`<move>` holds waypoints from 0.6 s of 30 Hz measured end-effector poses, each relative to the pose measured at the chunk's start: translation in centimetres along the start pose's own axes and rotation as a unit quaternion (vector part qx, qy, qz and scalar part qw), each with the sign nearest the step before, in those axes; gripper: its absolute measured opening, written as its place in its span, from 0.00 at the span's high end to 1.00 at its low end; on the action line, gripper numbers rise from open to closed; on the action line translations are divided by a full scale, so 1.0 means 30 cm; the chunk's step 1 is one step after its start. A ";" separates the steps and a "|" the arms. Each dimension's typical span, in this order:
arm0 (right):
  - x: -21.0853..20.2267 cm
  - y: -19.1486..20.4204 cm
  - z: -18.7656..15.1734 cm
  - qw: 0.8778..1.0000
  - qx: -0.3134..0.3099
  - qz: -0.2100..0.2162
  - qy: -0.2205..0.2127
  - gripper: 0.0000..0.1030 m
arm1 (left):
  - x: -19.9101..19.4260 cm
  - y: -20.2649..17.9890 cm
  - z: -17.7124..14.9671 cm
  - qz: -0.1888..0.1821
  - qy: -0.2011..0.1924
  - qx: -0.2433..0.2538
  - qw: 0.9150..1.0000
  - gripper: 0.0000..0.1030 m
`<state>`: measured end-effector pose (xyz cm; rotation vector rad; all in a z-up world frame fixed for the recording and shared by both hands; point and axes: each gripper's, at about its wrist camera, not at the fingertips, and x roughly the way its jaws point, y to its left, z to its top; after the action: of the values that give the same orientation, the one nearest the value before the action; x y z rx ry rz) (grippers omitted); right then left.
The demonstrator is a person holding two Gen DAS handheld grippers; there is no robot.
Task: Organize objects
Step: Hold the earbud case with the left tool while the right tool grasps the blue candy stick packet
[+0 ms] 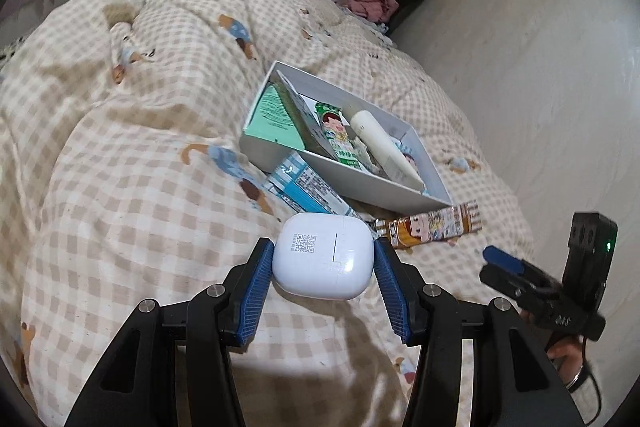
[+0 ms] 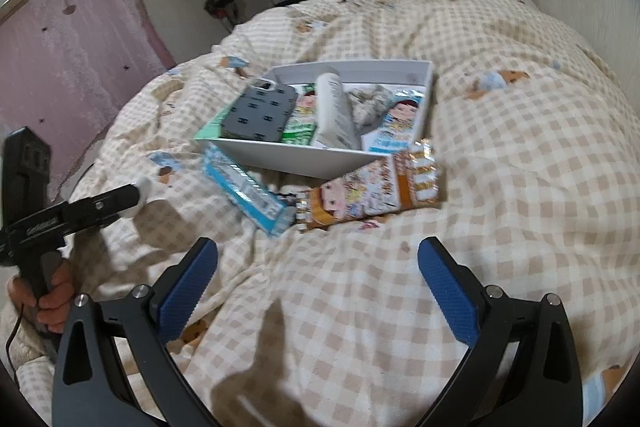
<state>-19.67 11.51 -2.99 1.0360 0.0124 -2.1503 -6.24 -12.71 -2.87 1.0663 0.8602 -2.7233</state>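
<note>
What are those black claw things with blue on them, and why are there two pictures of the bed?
They are two grabbing tools, one in each of a person's hands. Each has a small camera looking along its fingers, so each picture is one tool's view.

The left gripper squeezes a white earbud case between its blue pads. The right gripper is open and holds nothing.

Both look down at a checked quilt. On it sits a white box with a phone case, a white tube and snack packets inside. A blue packet and an orange packet lie beside the box.
</note>
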 end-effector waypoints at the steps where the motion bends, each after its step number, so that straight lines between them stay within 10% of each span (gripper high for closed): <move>1: -0.004 0.008 0.004 1.000 -0.005 0.003 -0.001 0.03 | -0.002 0.009 0.000 -0.002 -0.001 -0.006 1.000 0.51; 9: 0.122 0.202 0.053 0.984 -0.166 -0.026 0.062 0.04 | -0.010 0.024 -0.004 -0.004 -0.012 -0.014 1.000 0.51; 18: 0.366 0.333 0.072 0.931 -0.327 -0.093 0.130 0.23 | -0.015 0.075 0.004 -0.022 -0.015 -0.045 0.999 0.51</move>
<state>-19.34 -3.15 -6.10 0.9231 0.9216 -1.9265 -5.36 -14.72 -3.57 0.9990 1.0038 -2.6985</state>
